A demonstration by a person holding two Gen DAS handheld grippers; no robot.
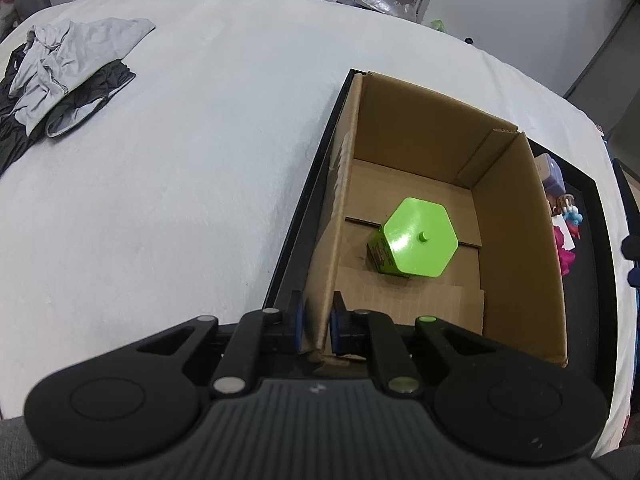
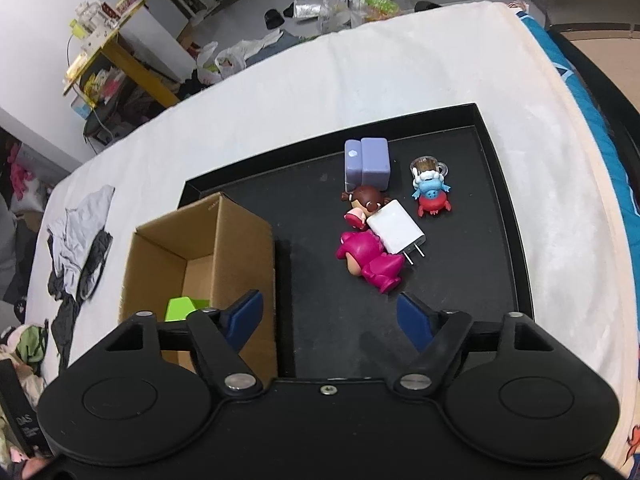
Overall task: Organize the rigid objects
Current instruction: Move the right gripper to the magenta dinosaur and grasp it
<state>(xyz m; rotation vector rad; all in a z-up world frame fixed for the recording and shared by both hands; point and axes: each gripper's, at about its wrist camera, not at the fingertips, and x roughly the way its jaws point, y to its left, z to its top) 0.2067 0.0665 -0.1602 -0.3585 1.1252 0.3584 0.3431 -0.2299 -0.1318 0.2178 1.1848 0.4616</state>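
Left gripper pinches the cardboard box wall; a green hexagonal container sits inside. Right gripper, wide and empty, hovers nearer the pink figure, lying straight ahead, right of the box.

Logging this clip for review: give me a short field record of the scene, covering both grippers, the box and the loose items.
left gripper: shut on the cardboard box wall, near corner
right gripper: open, empty, above the black tray
box contents: one green hexagonal container
still on tray: purple block, white charger, pink figure, brown-haired doll, blue-and-red figure
surface: white bed cover
off-tray: clothes
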